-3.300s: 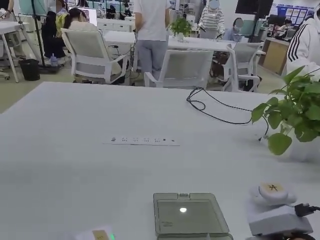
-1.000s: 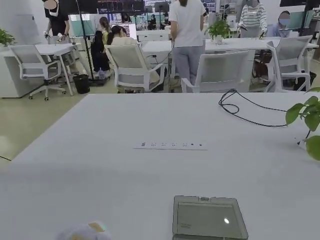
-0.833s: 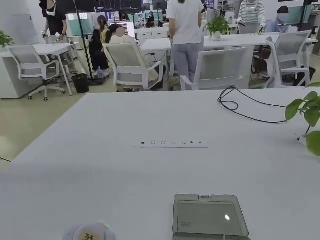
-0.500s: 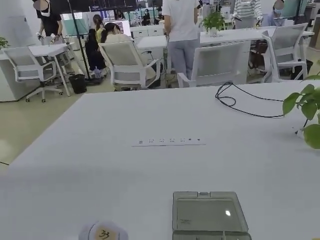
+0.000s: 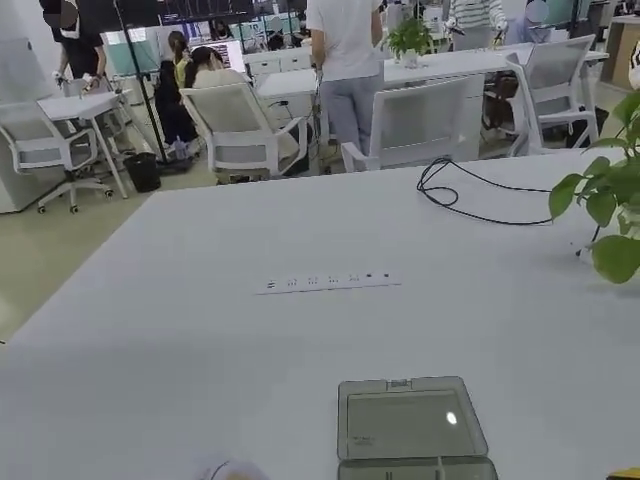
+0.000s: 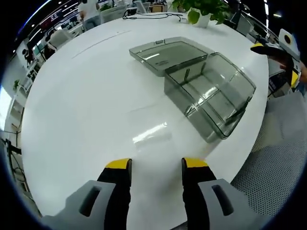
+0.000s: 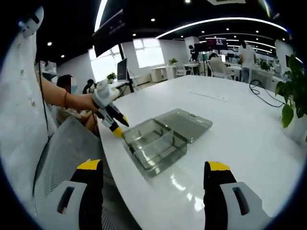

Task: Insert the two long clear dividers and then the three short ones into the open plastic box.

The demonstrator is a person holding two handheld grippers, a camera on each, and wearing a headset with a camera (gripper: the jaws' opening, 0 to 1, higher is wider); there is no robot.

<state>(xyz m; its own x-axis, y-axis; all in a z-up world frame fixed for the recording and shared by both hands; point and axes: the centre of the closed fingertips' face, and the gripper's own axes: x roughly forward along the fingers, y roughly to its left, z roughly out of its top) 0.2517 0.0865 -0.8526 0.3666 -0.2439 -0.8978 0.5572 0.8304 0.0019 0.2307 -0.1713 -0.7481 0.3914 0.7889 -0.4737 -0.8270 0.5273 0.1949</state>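
Observation:
The clear plastic box [image 6: 211, 93] lies open on the white table, its lid [image 6: 165, 53] folded flat behind it. Thin clear partitions seem to stand inside the box [image 7: 153, 143]; how many, I cannot tell. My left gripper [image 6: 156, 165] hovers open over bare table, short of the box's near corner, with nothing between its yellow tips. My right gripper [image 7: 153, 166] is wide open and empty, off the table's edge and facing the box. In the right gripper view the left gripper [image 7: 117, 128] is held beside the box's corner. The lid [image 5: 412, 420] lies at the head view's bottom.
A potted plant [image 5: 610, 200] stands at the table's right, with a black cable [image 5: 470, 195] behind it. A socket strip [image 5: 328, 283] is set into the table's middle. A grey mesh chair [image 7: 62, 158] is at the table's near edge. Chairs, desks and people are beyond the table.
The head camera has drifted and tilted. A gripper's white top at the bottom left has sunk almost out of frame. The box lid lies where it was.

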